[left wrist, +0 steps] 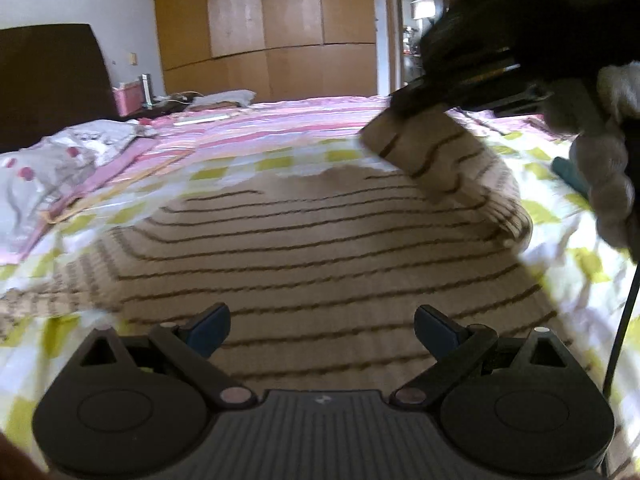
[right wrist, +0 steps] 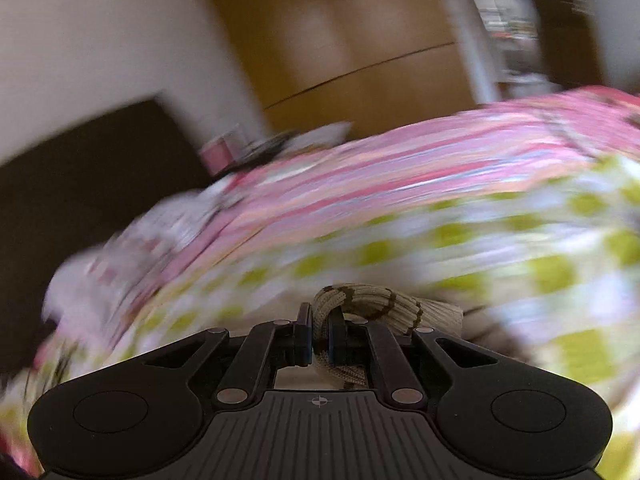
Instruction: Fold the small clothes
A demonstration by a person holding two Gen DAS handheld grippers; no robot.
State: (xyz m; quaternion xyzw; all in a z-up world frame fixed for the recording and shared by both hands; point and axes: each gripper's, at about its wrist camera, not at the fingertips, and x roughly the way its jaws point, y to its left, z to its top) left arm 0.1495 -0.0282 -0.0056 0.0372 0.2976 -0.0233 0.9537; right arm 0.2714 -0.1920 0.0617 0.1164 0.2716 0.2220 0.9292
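A beige knit sweater with thin brown stripes [left wrist: 304,248] lies spread on the bed. My left gripper [left wrist: 322,330] is open and empty, low over the sweater's near part. My right gripper [right wrist: 319,334] is shut on a bunched fold of the sweater [right wrist: 360,304]. In the left wrist view the right gripper [left wrist: 404,106] holds the sweater's sleeve [left wrist: 436,156] lifted above the right side of the garment. The right wrist view is blurred by motion.
The bed has a white and yellow-green checked sheet [left wrist: 576,216] and a pink striped cover [left wrist: 256,128] farther back. A floral pillow [left wrist: 52,168] lies at the left by the dark headboard [left wrist: 48,80]. A wooden wardrobe [left wrist: 264,28] stands behind.
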